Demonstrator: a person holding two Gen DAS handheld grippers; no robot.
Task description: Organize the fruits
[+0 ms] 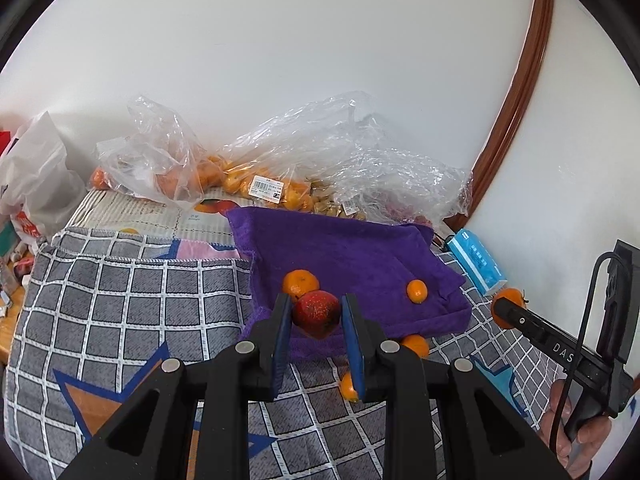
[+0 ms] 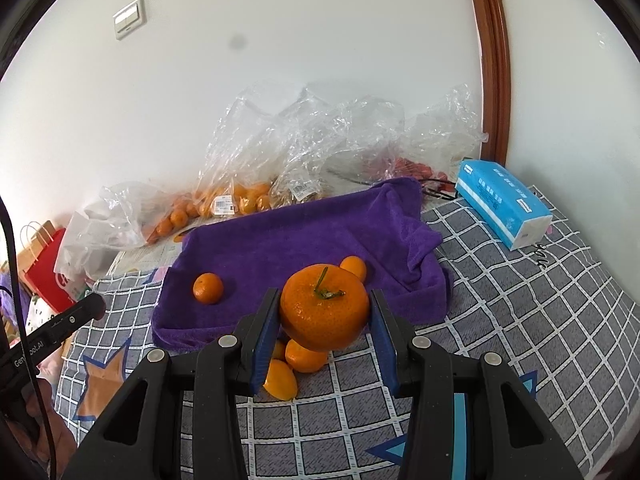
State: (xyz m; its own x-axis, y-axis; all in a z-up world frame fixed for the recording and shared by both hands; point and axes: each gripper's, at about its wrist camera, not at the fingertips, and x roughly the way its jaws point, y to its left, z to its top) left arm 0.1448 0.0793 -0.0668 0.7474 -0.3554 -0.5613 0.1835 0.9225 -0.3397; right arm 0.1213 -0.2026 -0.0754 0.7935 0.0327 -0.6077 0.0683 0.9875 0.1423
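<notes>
My left gripper (image 1: pixel 316 316) is shut on a dark red fruit (image 1: pixel 317 314) and holds it over the near edge of a purple towel (image 1: pixel 352 256). Two small oranges (image 1: pixel 301 283) (image 1: pixel 417 291) lie on the towel. My right gripper (image 2: pixel 324 316) is shut on a large orange with a green stem (image 2: pixel 324 312), above the towel's (image 2: pixel 300 236) near edge. Small oranges (image 2: pixel 208 288) (image 2: pixel 354 267) lie on the towel, and others (image 2: pixel 306 356) (image 2: pixel 282 380) lie on the checked cloth under the gripper. The right gripper with its orange (image 1: pixel 510 300) shows in the left wrist view.
Clear plastic bags of oranges (image 1: pixel 256 184) (image 2: pixel 240 200) and other fruit lie along the white wall. A blue tissue pack (image 2: pixel 502 204) lies at the right on the grey checked cloth (image 2: pixel 520 320). A white bag (image 1: pixel 36 184) and a red paper bag (image 2: pixel 44 276) stand at the left.
</notes>
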